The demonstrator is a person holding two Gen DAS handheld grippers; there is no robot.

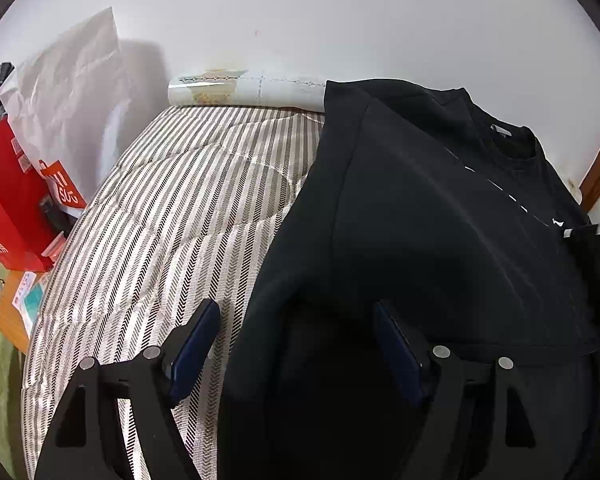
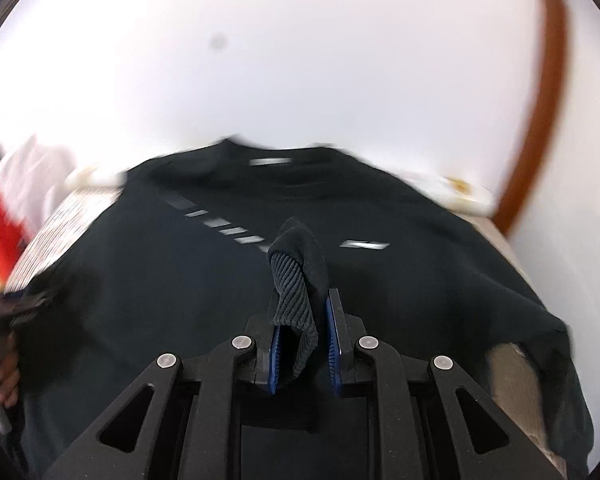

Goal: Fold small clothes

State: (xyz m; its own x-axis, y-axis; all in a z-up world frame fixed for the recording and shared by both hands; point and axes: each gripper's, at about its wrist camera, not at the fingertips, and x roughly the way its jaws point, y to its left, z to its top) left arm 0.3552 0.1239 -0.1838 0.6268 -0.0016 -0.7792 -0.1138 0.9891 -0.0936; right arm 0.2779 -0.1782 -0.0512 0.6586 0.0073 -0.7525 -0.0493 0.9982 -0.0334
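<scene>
A black sweatshirt [image 1: 420, 220] with a small white print lies spread on the striped bedcover [image 1: 160, 208], its neck toward the wall. My left gripper [image 1: 296, 308] is open and hangs low over the garment's left edge: one blue pad is above the bedcover, the other above the black cloth, and nothing is pinched. In the blurred right wrist view, my right gripper [image 2: 304, 296] is shut on the ribbed sleeve cuff [image 2: 296, 280]. The cuff stands up between the pads above the sweatshirt [image 2: 160, 280].
Beyond the bed's left side stand a red bag [image 1: 8, 200] and crumpled white paper [image 1: 68, 92]. A rolled sheet [image 1: 240, 88] lies along the white wall at the head. A brown wooden frame [image 2: 540, 120] runs up the right. A hand [image 2: 4, 376] shows at the lower left.
</scene>
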